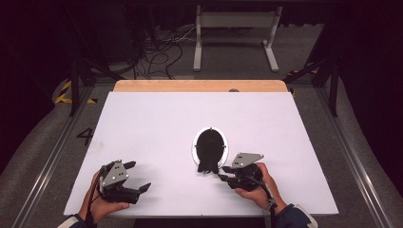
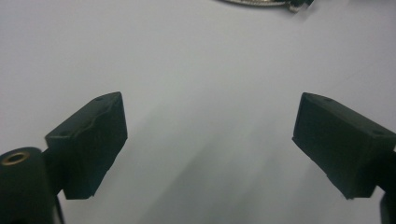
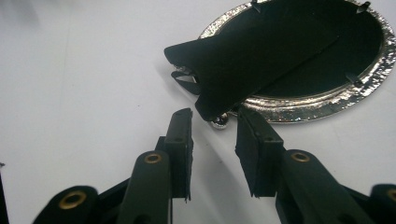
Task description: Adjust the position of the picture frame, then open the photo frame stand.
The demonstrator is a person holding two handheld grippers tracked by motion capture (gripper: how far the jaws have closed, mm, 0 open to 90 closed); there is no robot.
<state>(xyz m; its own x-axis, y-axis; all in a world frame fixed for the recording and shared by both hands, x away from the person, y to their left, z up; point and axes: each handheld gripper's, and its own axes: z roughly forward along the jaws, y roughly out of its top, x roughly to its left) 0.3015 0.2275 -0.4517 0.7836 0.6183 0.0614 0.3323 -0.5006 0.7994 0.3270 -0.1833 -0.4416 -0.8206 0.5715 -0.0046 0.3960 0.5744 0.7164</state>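
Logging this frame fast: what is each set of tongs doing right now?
Left tongs: open wide, nothing between them.
Right tongs: open, empty, at the oval frame's black stand.

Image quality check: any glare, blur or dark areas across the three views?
High view: white table evenly lit, surroundings nearly black. Left gripper view: soft, slightly blurred, faint shadows on the table. Right gripper view: speckled glare on the silver oval frame; its black backing shows little detail.

White-topped bench (image 1: 157, 123) with wooden far edge (image 1: 199, 86). Grey floor (image 1: 228, 61) beyond; tangled black cables (image 1: 159, 54); pale metal frame (image 1: 236, 35); yellow-black hazard tape (image 1: 64, 92). Dark surroundings; bench brightly lit.
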